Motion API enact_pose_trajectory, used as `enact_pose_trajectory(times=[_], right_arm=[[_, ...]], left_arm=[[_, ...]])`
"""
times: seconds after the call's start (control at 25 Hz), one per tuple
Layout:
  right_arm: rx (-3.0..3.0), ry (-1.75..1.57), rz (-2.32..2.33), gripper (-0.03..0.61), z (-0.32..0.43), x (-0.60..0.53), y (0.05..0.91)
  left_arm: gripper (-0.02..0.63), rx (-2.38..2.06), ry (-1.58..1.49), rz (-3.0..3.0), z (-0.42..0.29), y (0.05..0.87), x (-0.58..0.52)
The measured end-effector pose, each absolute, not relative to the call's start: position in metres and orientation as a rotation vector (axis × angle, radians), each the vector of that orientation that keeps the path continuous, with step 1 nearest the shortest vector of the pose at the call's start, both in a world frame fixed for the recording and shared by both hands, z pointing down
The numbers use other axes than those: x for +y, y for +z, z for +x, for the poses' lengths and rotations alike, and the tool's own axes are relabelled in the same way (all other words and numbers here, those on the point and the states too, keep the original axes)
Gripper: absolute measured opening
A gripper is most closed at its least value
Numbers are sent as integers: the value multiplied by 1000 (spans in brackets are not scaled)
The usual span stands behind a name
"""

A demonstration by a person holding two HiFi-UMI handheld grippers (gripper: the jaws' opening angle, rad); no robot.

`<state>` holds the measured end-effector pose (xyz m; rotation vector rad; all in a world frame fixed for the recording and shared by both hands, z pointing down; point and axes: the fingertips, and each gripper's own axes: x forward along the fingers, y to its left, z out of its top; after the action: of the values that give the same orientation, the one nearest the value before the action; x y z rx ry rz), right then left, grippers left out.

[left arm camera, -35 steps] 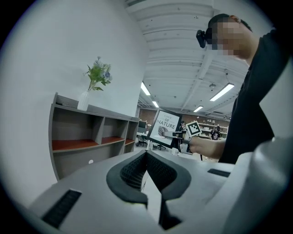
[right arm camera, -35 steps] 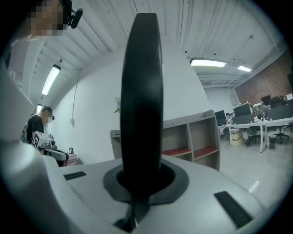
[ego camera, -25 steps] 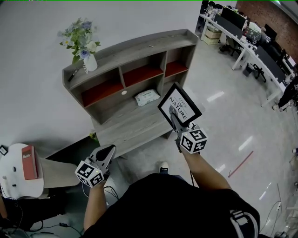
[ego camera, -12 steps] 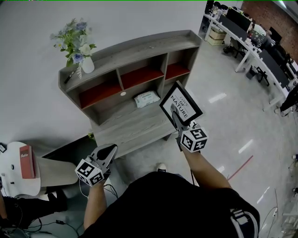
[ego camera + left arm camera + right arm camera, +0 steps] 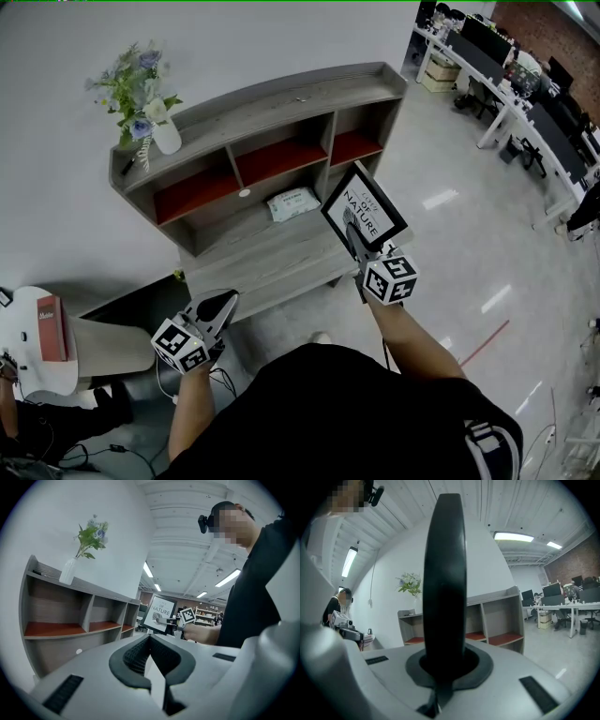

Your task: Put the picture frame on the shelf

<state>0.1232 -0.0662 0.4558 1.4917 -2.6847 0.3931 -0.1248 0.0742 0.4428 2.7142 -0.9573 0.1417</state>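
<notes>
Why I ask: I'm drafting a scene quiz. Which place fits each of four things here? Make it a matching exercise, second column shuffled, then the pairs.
Things
1. black-framed picture with NATURE print
2. white vase of flowers
3. white flat packet
4. red book

Places
A. on the white round table
B. on top of the grey wooden shelf unit
C. clamped in the right gripper, off the shelf
D. on the shelf unit's wide lower ledge

Pairs: 1-C, 2-B, 3-D, 4-A

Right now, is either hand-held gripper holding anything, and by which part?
The right hand-held gripper grips the frame by its near edge; the left hand-held gripper is shut, empty.
</notes>
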Motion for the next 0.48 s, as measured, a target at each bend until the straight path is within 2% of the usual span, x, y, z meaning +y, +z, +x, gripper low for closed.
enact_pose_trajectory(times=[0.48], right_arm=[[-2669, 395, 1459, 23, 151, -99, 468]], left_arm=[[20, -1020, 106, 2709, -97, 441, 41]])
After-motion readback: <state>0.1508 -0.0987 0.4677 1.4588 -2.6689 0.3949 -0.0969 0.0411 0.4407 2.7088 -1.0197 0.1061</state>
